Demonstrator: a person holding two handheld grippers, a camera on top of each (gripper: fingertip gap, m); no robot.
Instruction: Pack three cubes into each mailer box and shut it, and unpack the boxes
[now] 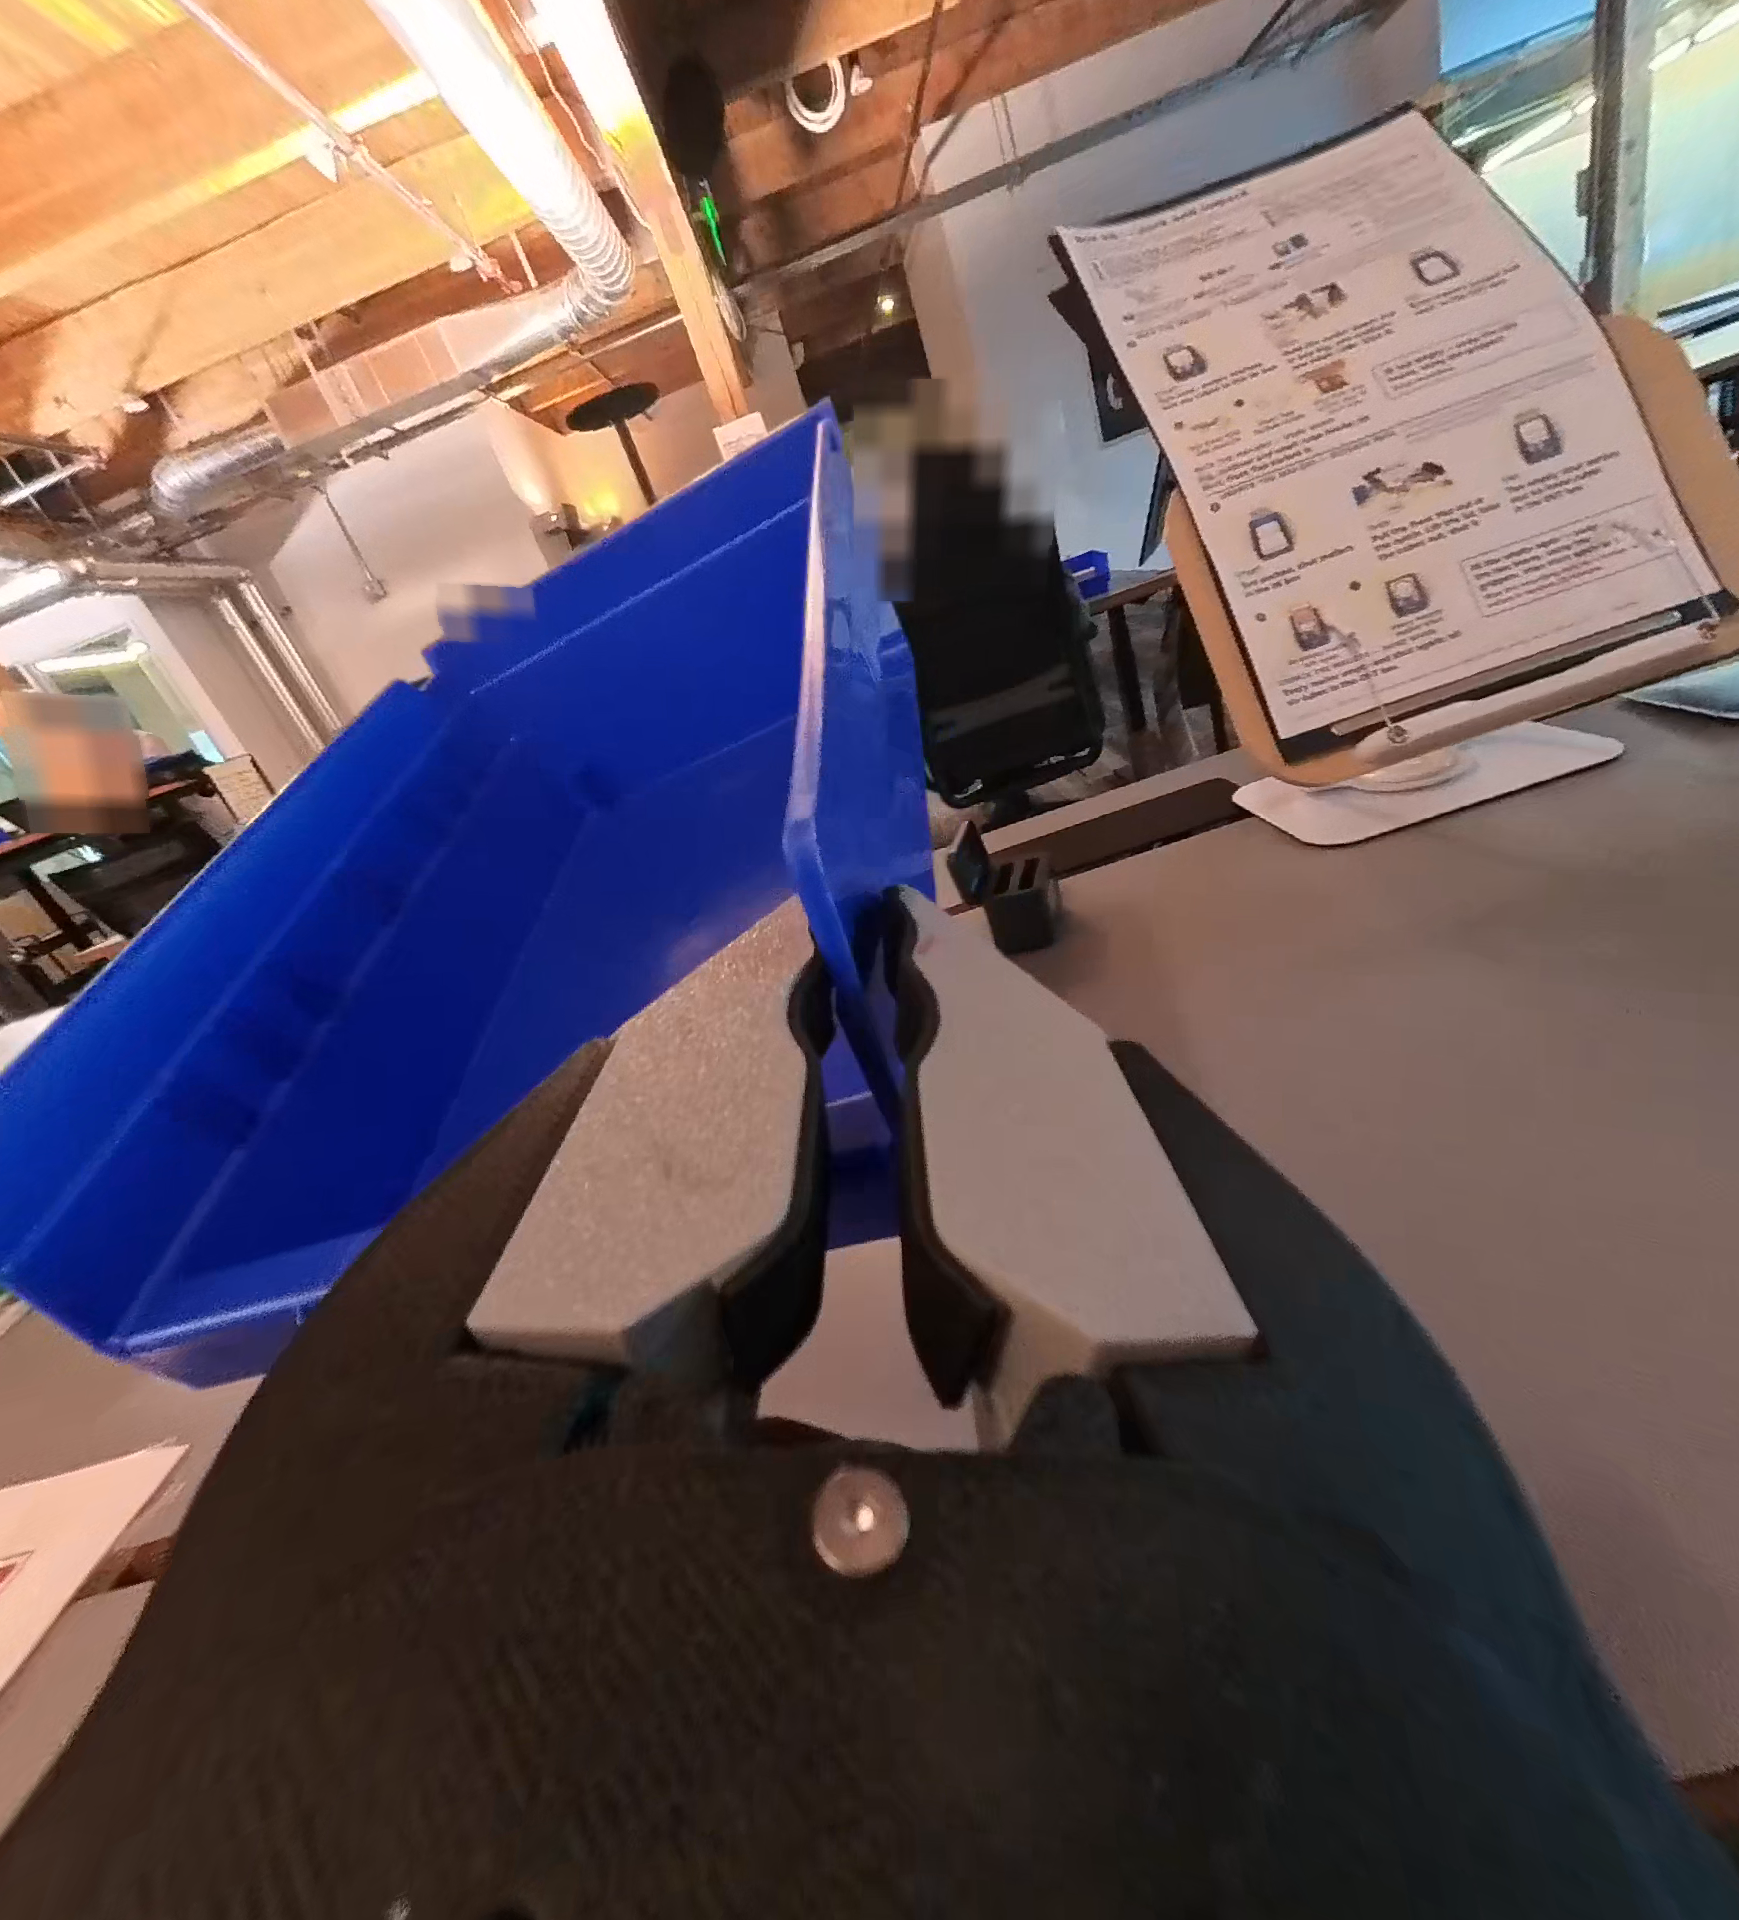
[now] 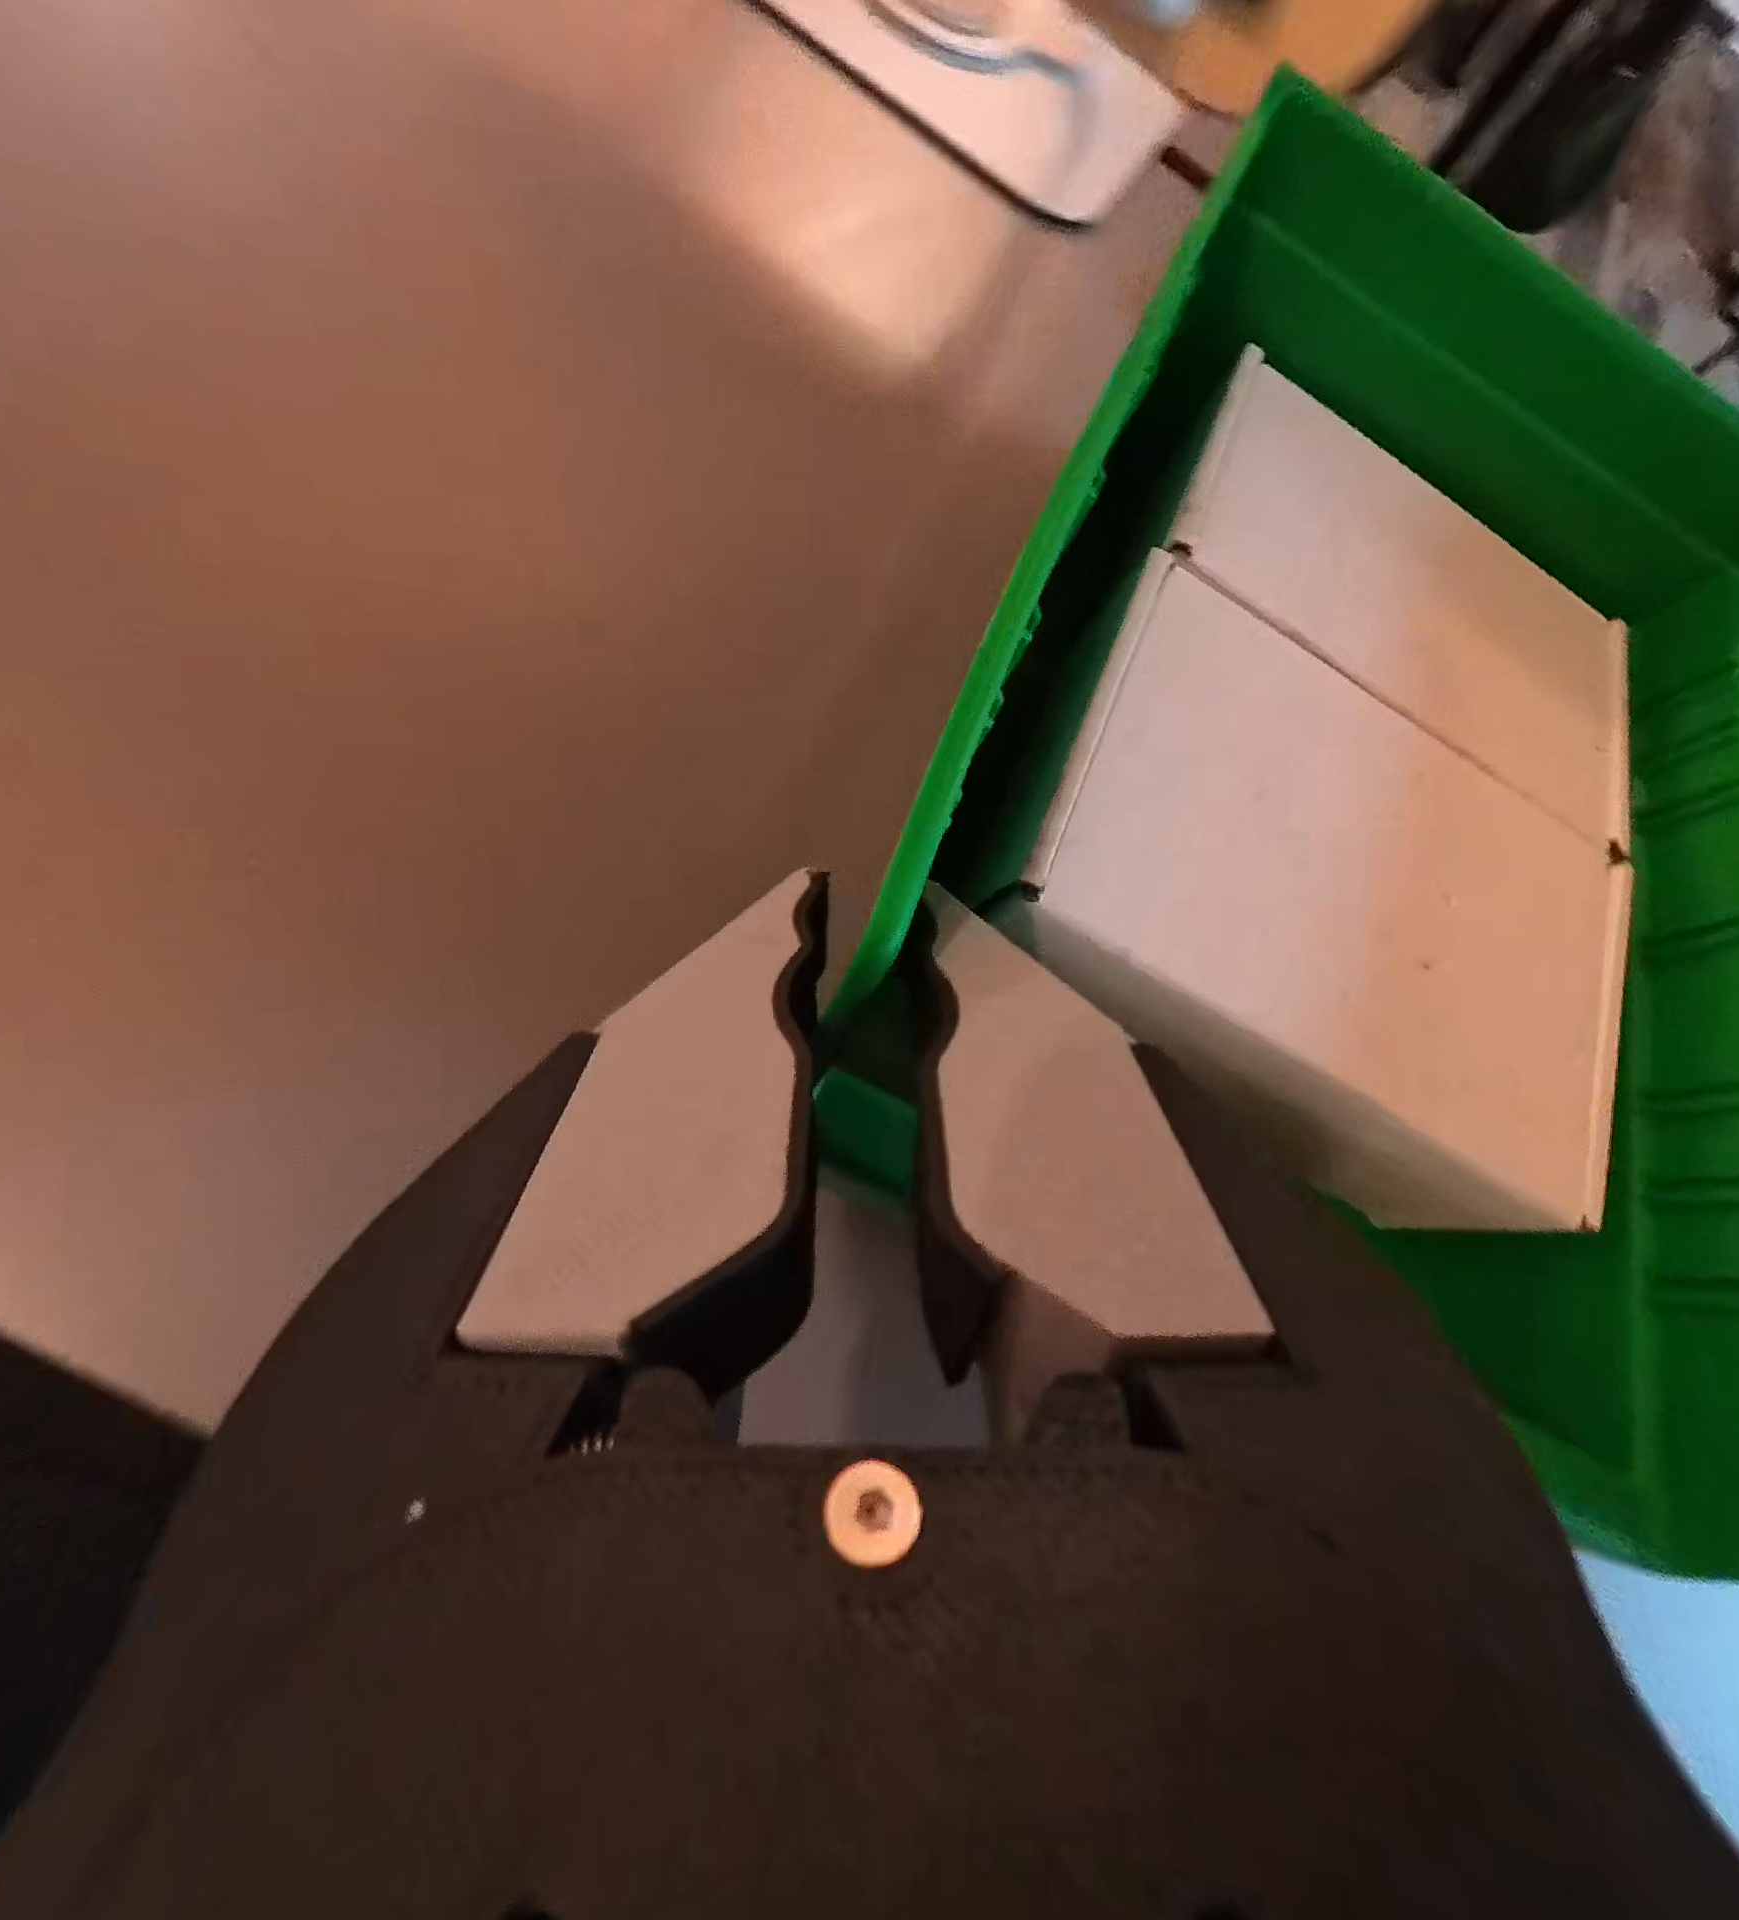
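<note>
Blue bin point(image 1: 449, 935) is pinched by its thin side wall in the left gripper point(image 1: 870, 961), tilted up off the table point(image 1: 1416, 1091); no contents are seen in it. Green bin point(image 2: 1467, 343) wall is straddled by the right gripper point(image 2: 870, 935), jaws nearly closed; firm contact cannot be confirmed. Two closed white mailers point(image 2: 1343, 831) lie side by side inside. The mailers are judged light, stiff cardboard, easily crushed at the lid; best taken across the side walls. Bin plastic is judged slick, so slipping is likely.

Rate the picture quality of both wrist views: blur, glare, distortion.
Left wrist view: bright ceiling lights flare, wide-angle bending at the edges, blue bin fairly sharp. Right wrist view: motion blur on the green bin and table, a soft glare patch on the table, white boxes readable.
</note>
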